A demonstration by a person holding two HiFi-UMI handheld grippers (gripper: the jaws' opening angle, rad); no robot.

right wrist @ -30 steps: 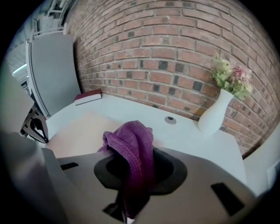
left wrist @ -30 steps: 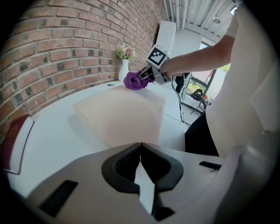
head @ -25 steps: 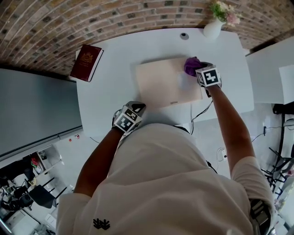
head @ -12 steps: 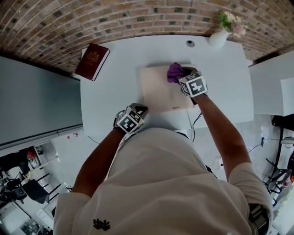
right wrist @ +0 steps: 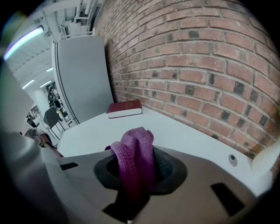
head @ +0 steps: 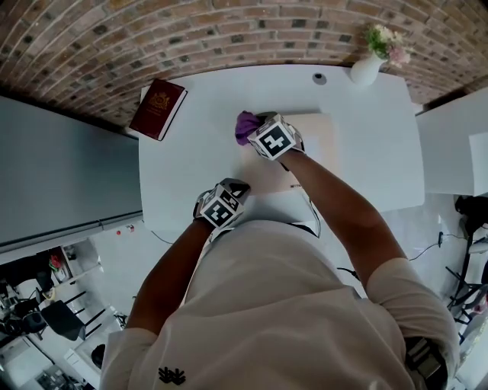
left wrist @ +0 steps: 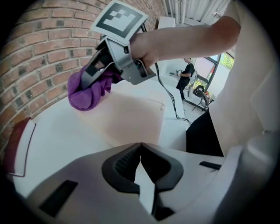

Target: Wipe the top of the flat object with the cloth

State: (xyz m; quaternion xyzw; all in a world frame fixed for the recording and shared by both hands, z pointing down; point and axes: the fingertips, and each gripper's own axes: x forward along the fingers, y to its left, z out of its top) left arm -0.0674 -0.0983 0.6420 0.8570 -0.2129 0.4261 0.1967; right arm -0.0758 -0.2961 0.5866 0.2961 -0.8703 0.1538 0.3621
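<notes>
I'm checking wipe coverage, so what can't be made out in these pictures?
- Head view: the right gripper and arm hide much of the flat object and where the cloth meets it.
- Head view: the emblem on the red book is too small to read; the left gripper view's edge cuts the book off.
- Head view: the small round thing by the vase is too small to identify.

Looks like an office or lab-type workspace — brick wall (head: 114, 46) behind a white table (head: 366, 152), grey cabinet (right wrist: 83, 74) beside it, strip lights (right wrist: 24, 40) and bare pipes (left wrist: 183, 8) overhead. Office chairs (right wrist: 51, 118) in the bkgd, cables (left wrist: 168, 98) off the table's near edge, big windows (left wrist: 218, 65) w/ a person (left wrist: 189, 73) standing by them.
</notes>
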